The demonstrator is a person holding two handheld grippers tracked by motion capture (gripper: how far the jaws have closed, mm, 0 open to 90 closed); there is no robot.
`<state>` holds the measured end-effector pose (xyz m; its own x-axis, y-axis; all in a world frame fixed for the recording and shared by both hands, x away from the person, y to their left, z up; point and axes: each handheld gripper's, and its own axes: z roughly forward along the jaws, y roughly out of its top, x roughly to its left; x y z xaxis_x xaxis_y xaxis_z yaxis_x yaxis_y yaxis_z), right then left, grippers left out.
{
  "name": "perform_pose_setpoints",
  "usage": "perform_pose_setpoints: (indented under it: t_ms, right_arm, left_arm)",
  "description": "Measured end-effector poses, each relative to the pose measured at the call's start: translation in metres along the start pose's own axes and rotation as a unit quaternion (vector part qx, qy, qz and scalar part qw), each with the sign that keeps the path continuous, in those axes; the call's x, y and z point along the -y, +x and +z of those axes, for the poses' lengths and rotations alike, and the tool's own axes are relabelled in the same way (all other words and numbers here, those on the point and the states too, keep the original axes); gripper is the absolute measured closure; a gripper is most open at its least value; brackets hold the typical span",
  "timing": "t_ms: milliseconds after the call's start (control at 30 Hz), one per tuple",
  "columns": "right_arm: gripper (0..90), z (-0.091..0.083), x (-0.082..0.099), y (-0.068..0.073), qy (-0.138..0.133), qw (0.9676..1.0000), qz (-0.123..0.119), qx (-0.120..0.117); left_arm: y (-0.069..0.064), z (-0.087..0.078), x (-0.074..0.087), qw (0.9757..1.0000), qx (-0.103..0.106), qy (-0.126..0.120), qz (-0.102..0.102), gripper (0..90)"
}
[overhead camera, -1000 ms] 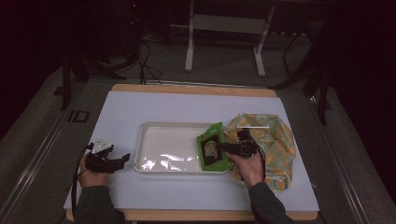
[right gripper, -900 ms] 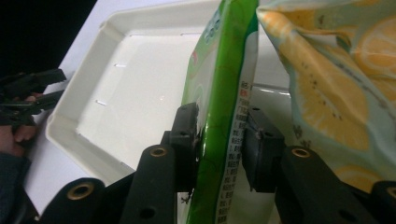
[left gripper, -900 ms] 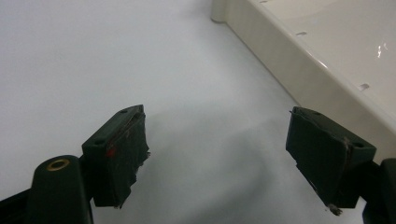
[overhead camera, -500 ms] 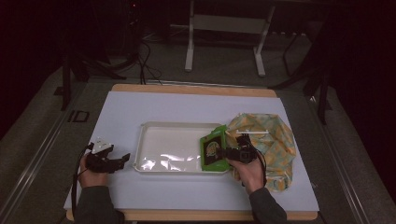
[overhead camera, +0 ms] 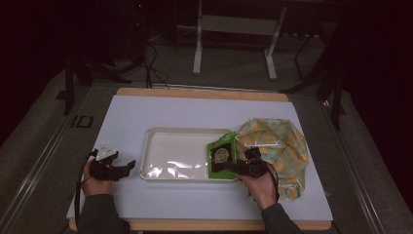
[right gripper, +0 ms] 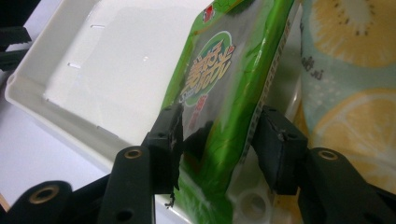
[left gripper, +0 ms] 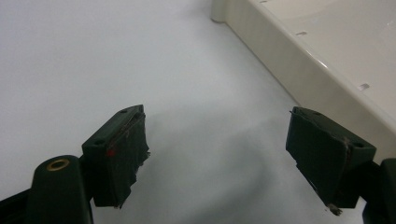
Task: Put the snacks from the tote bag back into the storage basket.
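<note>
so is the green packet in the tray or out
In: the green packet lies at the right end of the white tray, leaning on its wall, between the right gripper's opening jaws.

Black left gripper w/ grey plate, trailing cable; right gripper black; dark sleeves.

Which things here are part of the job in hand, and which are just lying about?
In the job:
green snack packet, between the right gripper jaws, which have just been opening
white tray, holding the packet
fruit-print bag, beside the tray

Lying about:
left gripper, open over bare table
metal stand behind
</note>
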<state>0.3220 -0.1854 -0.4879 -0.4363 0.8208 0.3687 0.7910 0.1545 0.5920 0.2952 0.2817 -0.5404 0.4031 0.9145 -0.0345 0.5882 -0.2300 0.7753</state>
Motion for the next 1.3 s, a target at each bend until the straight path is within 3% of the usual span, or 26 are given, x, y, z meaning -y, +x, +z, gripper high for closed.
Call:
perform_pose_setpoints:
  t_ms: [167,400,1033,1133,1300]
  right_arm:
    - [52.1,-0.009,0.002,0.002,-0.003,0.9998,-0.011,0.016]
    - [54.3,-0.010,0.007,0.000,0.010,0.9999,-0.010,0.005]
    - [56.8,-0.043,-0.009,-0.006,-0.018,0.9993,-0.032,0.010]
    - [57.0,-0.052,-0.013,-0.008,-0.029,0.9988,-0.036,0.014]
    - [57.4,-0.067,-0.020,-0.015,-0.044,0.9982,-0.033,0.023]
  left_arm:
    - [0.000,0.000,0.000,1.0000,0.000,0.000,0.000,20.8]
    - [0.000,0.000,0.000,1.0000,0.000,0.000,0.000,20.9]
    - [-0.001,0.001,0.000,1.0000,-0.004,0.004,0.003,20.8]
    - [-0.002,0.002,-0.001,0.9999,-0.008,0.011,0.004,19.9]
    - [-0.005,0.010,-0.004,0.9984,-0.031,0.047,0.010,17.6]
